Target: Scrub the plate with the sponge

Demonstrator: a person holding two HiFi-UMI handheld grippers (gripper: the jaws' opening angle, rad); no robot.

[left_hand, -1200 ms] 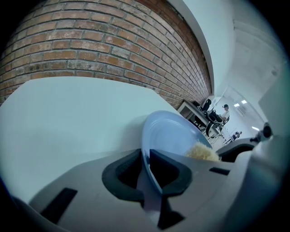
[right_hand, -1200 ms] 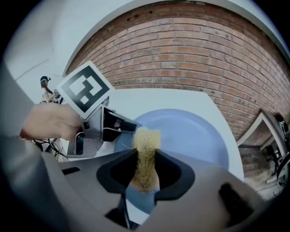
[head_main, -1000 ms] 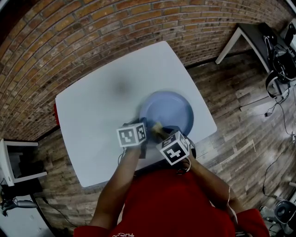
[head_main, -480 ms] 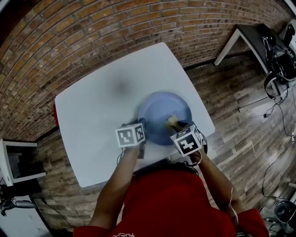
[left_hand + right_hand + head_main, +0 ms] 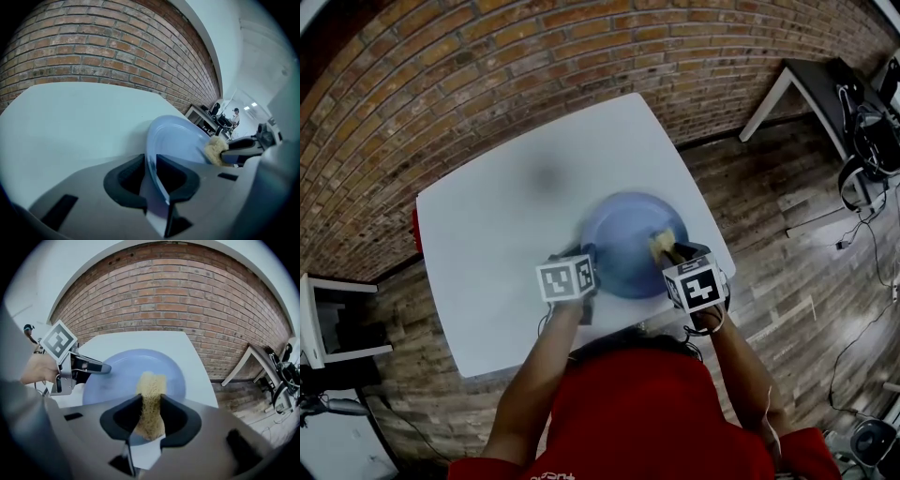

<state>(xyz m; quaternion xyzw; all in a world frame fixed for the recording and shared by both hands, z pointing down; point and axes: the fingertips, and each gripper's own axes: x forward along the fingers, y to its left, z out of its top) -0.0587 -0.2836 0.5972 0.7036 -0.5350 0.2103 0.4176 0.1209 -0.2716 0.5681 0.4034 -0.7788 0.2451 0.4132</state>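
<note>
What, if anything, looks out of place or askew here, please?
Nothing is spilled or damaged. The plate seems tipped up off the table, with its rim between the jaws of the left gripper, which have just been opening slightly. The right gripper holds the sponge at the plate's right side.

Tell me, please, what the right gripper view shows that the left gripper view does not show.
Only the right gripper view: the right gripper shut on the sponge, and the wooden floor. Only the left gripper view: the left gripper clamping the blue plate by its rim, jaws just opened slightly, and a distant person. Both: plate, sponge, white table, brick wall.
</note>
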